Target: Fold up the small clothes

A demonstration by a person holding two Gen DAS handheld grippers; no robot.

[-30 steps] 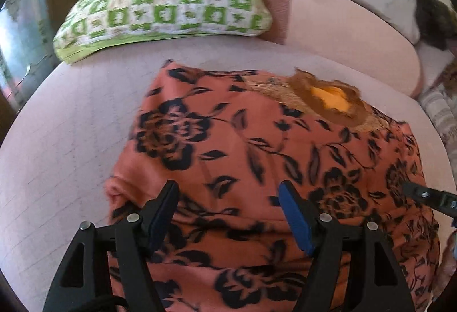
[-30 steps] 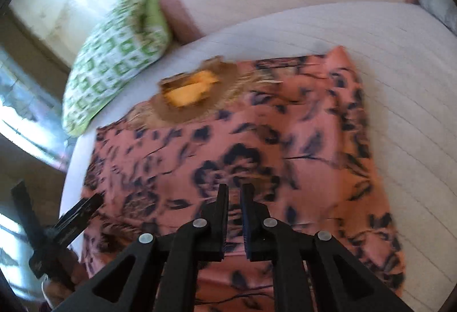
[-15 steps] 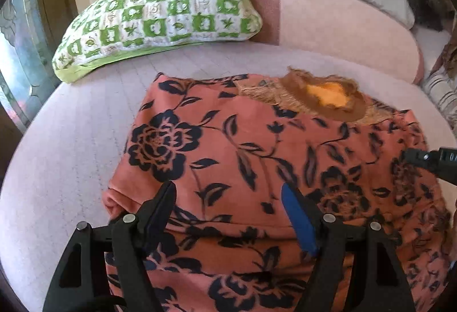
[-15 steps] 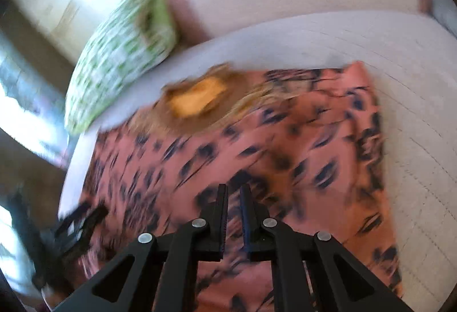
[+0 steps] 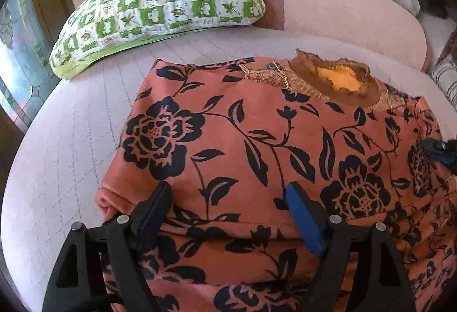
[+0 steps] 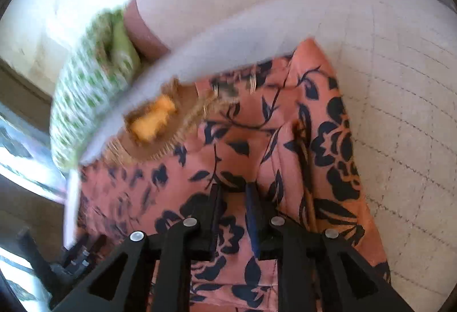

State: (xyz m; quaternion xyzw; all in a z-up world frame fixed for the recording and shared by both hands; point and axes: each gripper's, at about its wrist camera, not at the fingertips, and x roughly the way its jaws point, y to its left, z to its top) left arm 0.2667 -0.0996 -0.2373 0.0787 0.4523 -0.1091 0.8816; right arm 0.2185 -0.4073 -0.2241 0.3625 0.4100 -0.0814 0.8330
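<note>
Matt cloth garment (image 5: 257, 140) w/ frayed neck; quilted cushion (image 5: 65, 146).

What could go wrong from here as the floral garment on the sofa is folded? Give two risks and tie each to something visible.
1. The left gripper is opening above the folded edge of the garment; once let go, that soft layer may slip back open.
2. The right gripper is opening over a raised crease in the cloth; that ridge could be pressed into a crooked fold, and the frayed neckline could catch on a finger.
</note>
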